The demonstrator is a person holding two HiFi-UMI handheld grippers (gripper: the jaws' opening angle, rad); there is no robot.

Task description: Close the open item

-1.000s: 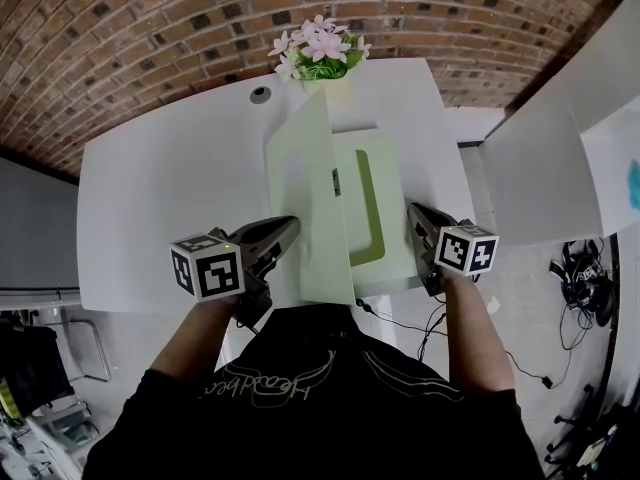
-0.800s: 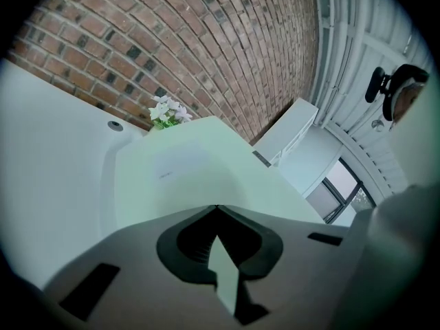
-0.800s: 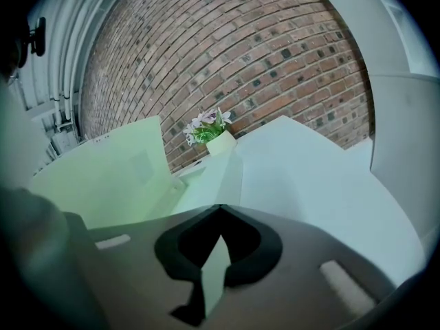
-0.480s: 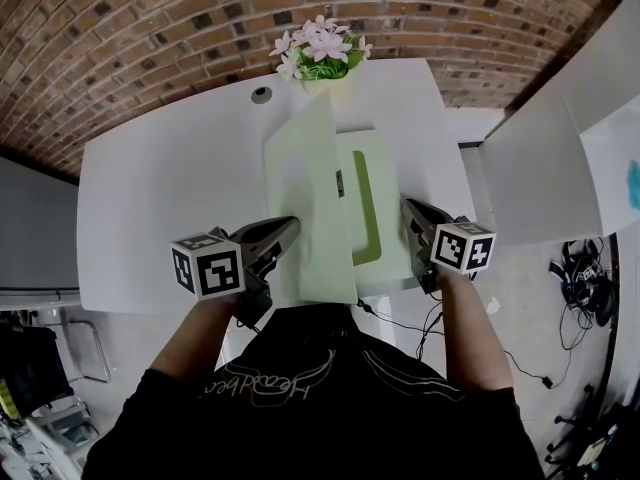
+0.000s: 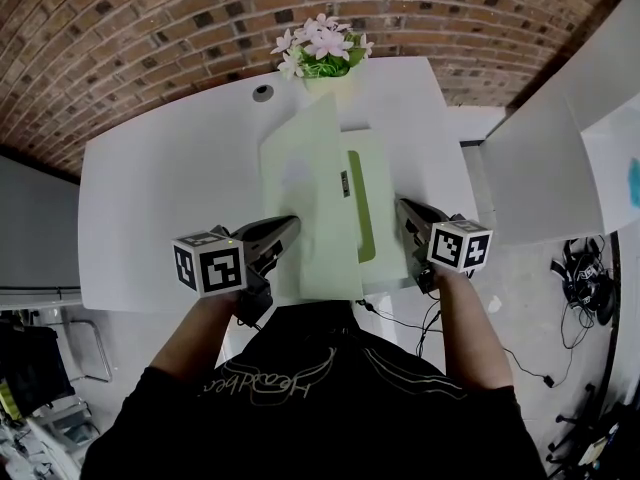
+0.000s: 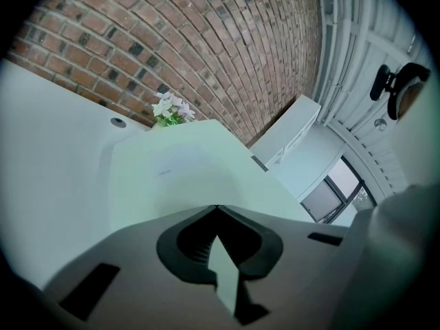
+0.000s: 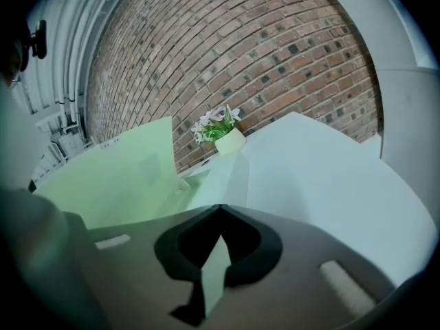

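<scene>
A pale green folder lies half open on the white table point(image 5: 160, 188). Its raised cover point(image 5: 305, 203) leans to the right over the base point(image 5: 380, 183), and only a darker green strip point(image 5: 360, 208) of the inside shows. My left gripper point(image 5: 288, 228) is shut on the cover's near left edge; in the left gripper view the cover point(image 6: 179, 170) spreads ahead of the left gripper point(image 6: 218, 210). On the other side, my right gripper point(image 5: 403, 210) is shut on the base's right edge, and the right gripper view has a thin green edge pinched in the right gripper point(image 7: 220, 210).
A pot of pink and white flowers point(image 5: 322, 53) stands at the table's far edge, just behind the folder, with a round cable hole point(image 5: 263, 92) to its left. White partition panels point(image 5: 540, 158) stand to the right. A brick wall point(image 5: 150, 28) rises behind the table.
The cover has swung further to the right over the base, so less of the inside shows. Both grippers keep their hold and have barely shifted.
</scene>
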